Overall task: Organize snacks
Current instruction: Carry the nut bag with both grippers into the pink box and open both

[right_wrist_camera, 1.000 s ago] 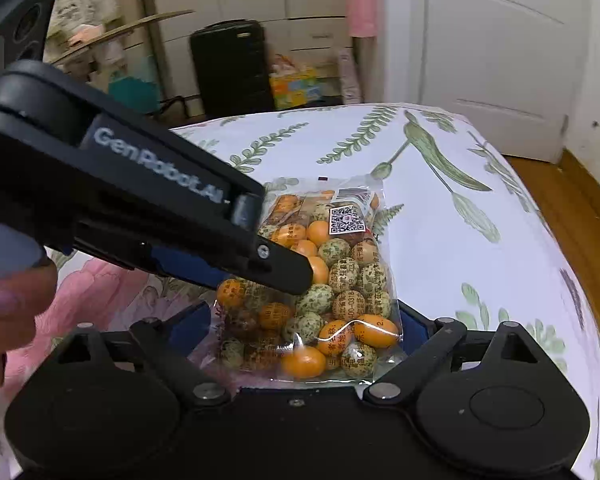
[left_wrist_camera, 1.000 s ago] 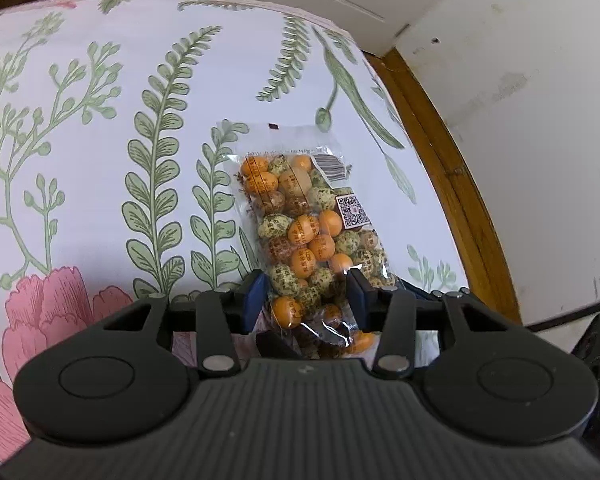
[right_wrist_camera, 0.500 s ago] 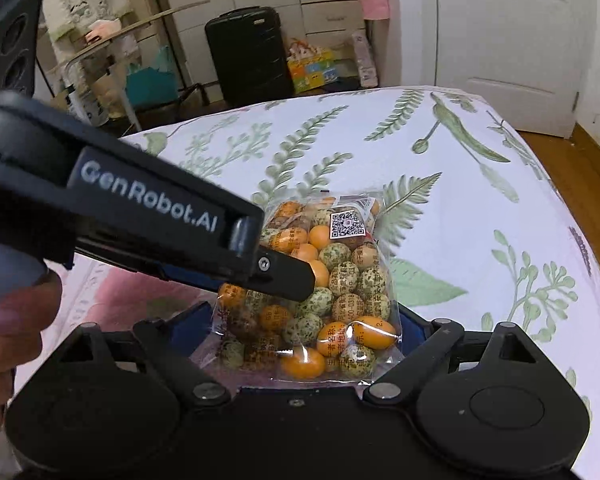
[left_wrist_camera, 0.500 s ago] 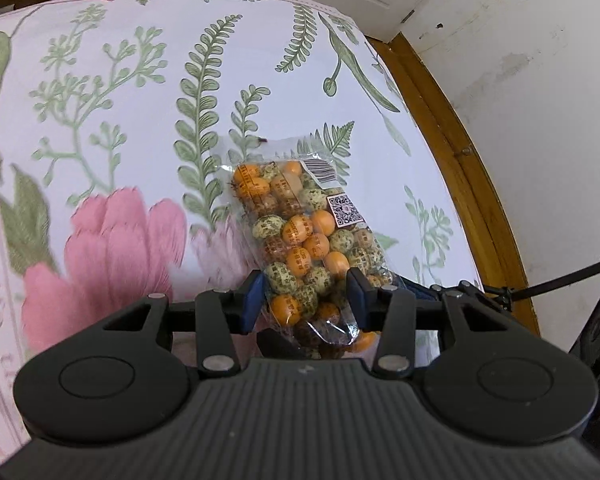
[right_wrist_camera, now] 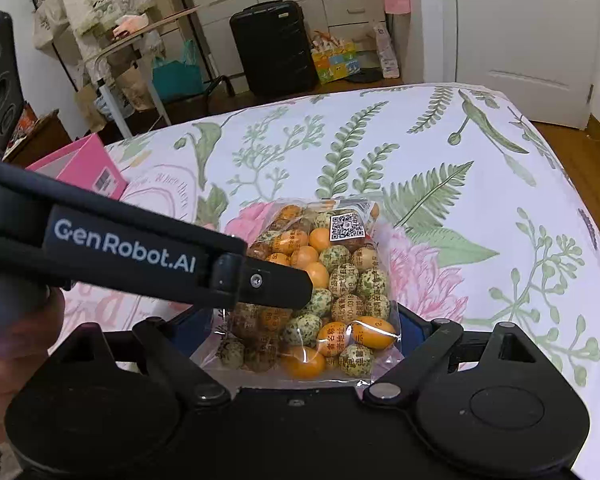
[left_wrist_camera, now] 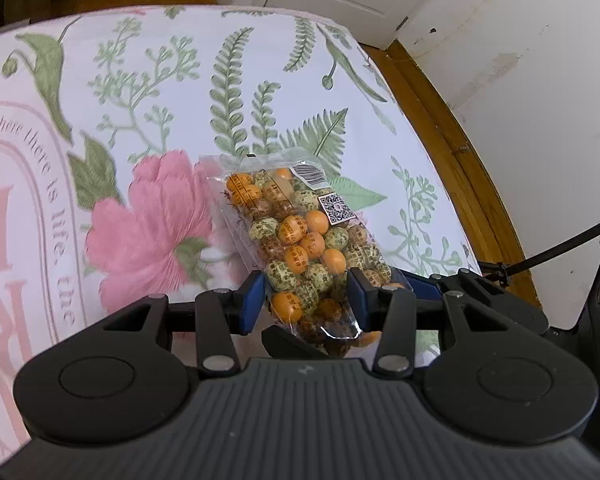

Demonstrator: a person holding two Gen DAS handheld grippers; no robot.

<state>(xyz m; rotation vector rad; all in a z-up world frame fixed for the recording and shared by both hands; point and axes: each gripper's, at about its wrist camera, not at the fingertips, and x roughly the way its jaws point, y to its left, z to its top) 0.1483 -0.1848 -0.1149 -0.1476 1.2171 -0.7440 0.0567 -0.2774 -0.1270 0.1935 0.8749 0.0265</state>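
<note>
Both grippers have carried the snack bag (left_wrist_camera: 300, 248) across the bedspread (left_wrist_camera: 160, 92), fingers (left_wrist_camera: 253, 300) clamped; keep grips synchronized.

Your snack bag (left_wrist_camera: 300, 240) is clear, glossy plastic film that crinkles and catches the light, with paper-like printed labels near its top edge. Its round sweets look smooth, some plain orange, some speckled. The left tool (left_wrist_camera: 306, 300) is matt black plastic with ribbed housing, blue rubbery pads and shiny metal pins; the right tool (right_wrist_camera: 300, 332) looks alike. The bed (left_wrist_camera: 140, 100) wears soft matt printed cloth. The floor (left_wrist_camera: 460, 140) beside it is varnished wood.
</note>
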